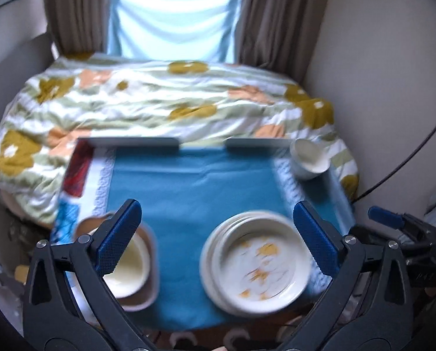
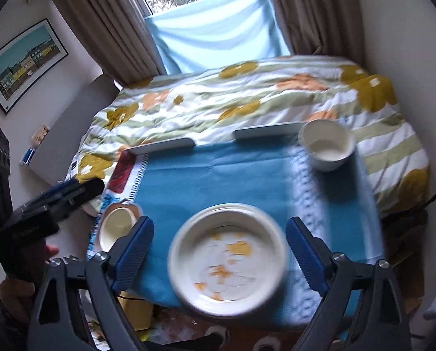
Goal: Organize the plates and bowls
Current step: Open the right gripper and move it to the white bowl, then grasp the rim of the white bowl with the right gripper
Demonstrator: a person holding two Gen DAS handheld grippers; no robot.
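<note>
Two sets of tongs hang over the desk (image 1: 188, 181), both spread wide and gripping nothing. The left tongs (image 1: 218, 237) frame the stack of plates (image 1: 256, 266) near the front edge; a cream bowl (image 1: 124, 266) sits in a brown dish (image 1: 147, 292) at left. The right tongs (image 2: 219, 254) see the same stack. A white bowl (image 2: 326, 146) stands at the far right corner. Only the right view shows the framed picture (image 2: 22, 64) and a hand (image 2: 16, 292).

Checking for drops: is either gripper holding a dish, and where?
Nothing is held: left gripper and right gripper are both open above the plate stack.
</note>
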